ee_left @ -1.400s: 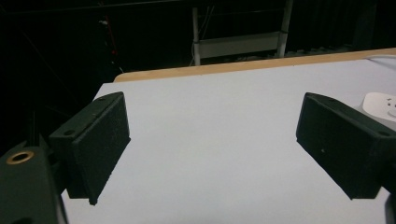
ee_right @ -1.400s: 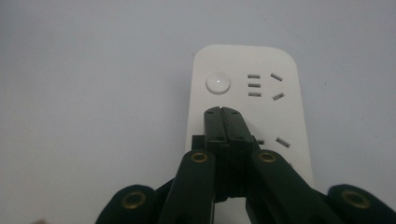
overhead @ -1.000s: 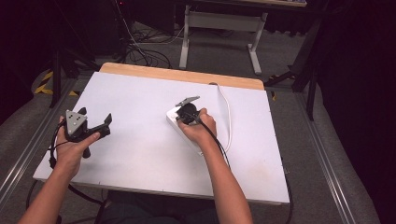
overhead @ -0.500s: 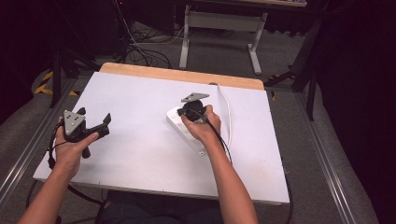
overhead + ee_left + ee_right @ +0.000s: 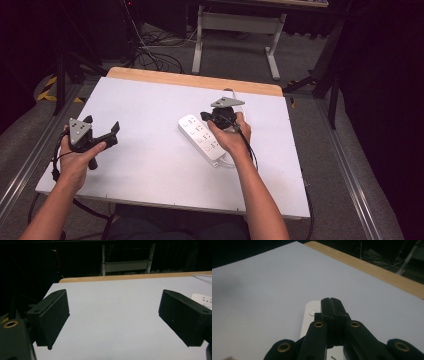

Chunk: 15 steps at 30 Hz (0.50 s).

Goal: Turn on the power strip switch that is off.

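Observation:
A white power strip [image 5: 201, 138] lies aslant on the white table [image 5: 150, 120], right of the middle, its cable running off behind the right hand. My right gripper [image 5: 206, 116] hovers above the strip's far end, jaws shut together with nothing between them; in the right gripper view the joined jaw tips [image 5: 331, 302] stand over the strip's end [image 5: 312, 312]. My left gripper [image 5: 101, 125] is held near the table's left edge, jaws wide open and empty. In the left gripper view its open jaws frame bare table, with a corner of the strip [image 5: 203, 300] at the right.
A wooden strip [image 5: 195, 80] runs along the table's far edge. Beyond it stand a metal table frame [image 5: 235, 35] and loose cables on the floor [image 5: 150, 55]. Metal rails flank the table on both sides.
My right gripper has risen and moved toward the far right, uncovering more of the power strip. The left gripper has stayed where it was.

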### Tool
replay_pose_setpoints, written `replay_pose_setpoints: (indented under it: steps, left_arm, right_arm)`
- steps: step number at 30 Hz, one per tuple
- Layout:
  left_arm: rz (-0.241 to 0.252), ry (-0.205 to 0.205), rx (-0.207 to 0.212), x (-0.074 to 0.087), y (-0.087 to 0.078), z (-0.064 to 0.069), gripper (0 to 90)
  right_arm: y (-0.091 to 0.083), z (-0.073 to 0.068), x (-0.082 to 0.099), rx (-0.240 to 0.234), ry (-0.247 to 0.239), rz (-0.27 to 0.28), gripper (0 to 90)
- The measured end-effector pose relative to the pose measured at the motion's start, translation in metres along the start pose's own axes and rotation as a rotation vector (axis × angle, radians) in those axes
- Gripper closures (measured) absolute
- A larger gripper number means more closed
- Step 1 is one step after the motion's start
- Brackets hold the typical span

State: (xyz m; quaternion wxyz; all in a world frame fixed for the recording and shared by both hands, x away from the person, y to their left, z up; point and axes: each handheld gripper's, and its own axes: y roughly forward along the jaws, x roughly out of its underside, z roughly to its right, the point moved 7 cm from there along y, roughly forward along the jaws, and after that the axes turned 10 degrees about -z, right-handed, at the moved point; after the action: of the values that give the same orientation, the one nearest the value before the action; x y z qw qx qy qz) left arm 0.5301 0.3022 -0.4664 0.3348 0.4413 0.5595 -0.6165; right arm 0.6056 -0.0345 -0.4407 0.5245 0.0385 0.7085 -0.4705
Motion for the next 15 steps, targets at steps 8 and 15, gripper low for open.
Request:
replay_pose_setpoints:
  steps: [8,15]
  left_arm:
    - [-0.002,0.004,-0.004,0.001,0.001,0.001,10.5]
    - [-0.008,0.006,-0.004,0.001,0.002,0.000,10.6]
  right_arm:
    - [-0.028,0.008,0.004,-0.029,0.004,0.098,90.0]
    - [-0.048,0.020,0.011,-0.027,0.025,0.158,90.0]
